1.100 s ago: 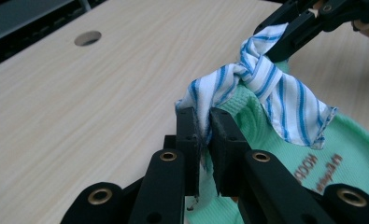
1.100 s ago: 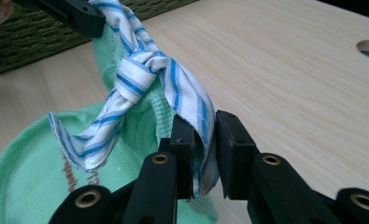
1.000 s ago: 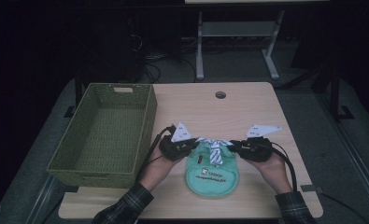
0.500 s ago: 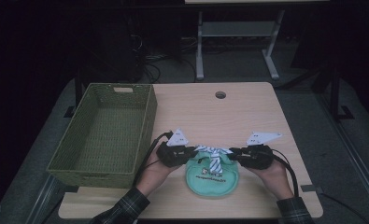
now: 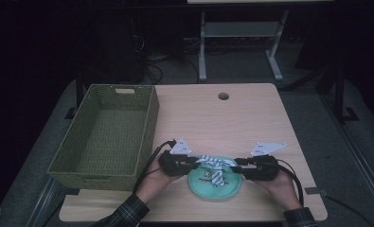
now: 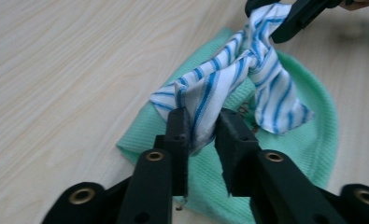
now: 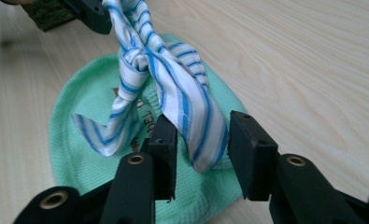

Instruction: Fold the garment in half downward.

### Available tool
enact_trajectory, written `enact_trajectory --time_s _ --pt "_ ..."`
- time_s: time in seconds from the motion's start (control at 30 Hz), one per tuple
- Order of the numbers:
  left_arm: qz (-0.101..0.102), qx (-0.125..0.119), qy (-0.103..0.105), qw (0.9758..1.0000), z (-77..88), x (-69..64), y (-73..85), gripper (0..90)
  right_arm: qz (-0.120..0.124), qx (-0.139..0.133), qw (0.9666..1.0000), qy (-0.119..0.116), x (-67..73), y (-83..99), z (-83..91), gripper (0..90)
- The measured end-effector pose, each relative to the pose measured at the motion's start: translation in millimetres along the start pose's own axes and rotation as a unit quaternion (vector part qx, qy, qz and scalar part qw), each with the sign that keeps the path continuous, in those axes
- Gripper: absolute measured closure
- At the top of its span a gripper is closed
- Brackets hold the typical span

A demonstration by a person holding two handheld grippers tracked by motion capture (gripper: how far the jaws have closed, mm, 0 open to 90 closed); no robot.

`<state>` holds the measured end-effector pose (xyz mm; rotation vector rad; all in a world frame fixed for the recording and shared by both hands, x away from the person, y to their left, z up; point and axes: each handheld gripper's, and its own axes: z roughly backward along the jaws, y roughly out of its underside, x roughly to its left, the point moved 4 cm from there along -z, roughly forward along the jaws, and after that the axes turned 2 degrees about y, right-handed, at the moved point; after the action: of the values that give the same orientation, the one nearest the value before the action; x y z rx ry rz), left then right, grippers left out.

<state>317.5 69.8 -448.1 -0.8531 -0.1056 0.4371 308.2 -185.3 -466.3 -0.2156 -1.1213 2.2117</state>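
Cloth is the thing in hand: a blue-and-white striped strip (image 6: 229, 79), knotted near its middle and slung between the two grippers above a round green cloth (image 5: 215, 182) that lies flat on the worktop (image 5: 232, 118) just right of the woven basket (image 5: 106, 132). It looks thin, limp and very light, with no stiffness of its own; it should sag wherever it is not held, and the knot is the one bulky part. The ends are the sensible places to take hold.

Fingers of the left gripper (image 6: 203, 133) have just been opening; the strip's end sits between them, one side brushing the cloth, and I judge the pinch released. The right gripper (image 7: 198, 140) has likewise been opening, and its fingers stand clearly apart from the strip end hanging between them.

Dark print shows on the green cloth (image 7: 147, 116); it may read "TOWEL" in part, though folds and the strip hide most of it.
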Motion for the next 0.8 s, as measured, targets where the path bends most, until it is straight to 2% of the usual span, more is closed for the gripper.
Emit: enact_trajectory --time_s 0.2,0.4,0.5,0.63,0.67,0.8 --pt "-0.002 -0.001 0.017 0.9998 8.9 -7.6 -0.4 61.5 -0.012 -0.019 0.9997 -0.007 0.2 -0.2 12.7 57.5" --pt "0.006 -0.030 0.030 0.9991 25.8 -11.4 -5.6 58.5 -0.017 -0.036 0.9991 -0.018 2.6 -1.0 25.1 61.3" --pt "0.016 -0.044 0.029 0.9985 31.4 -8.0 -12.5 68.1 -0.020 -0.048 0.9985 -0.019 0.9 -4.8 30.7 68.1" --pt "0.027 -0.038 0.027 0.9986 27.0 -1.5 -20.4 82.5 -0.017 -0.045 0.9988 -0.011 -5.3 -11.8 27.3 78.7" --pt "0.028 -0.037 0.025 0.9986 25.3 -0.3 -21.4 84.7 -0.018 -0.044 0.9988 -0.008 -6.7 -14.2 25.1 82.5" --pt "0.035 -0.029 0.013 0.9989 16.0 8.0 -24.8 89.5 -0.017 -0.044 0.9989 -0.002 -12.1 -20.6 18.7 87.2"
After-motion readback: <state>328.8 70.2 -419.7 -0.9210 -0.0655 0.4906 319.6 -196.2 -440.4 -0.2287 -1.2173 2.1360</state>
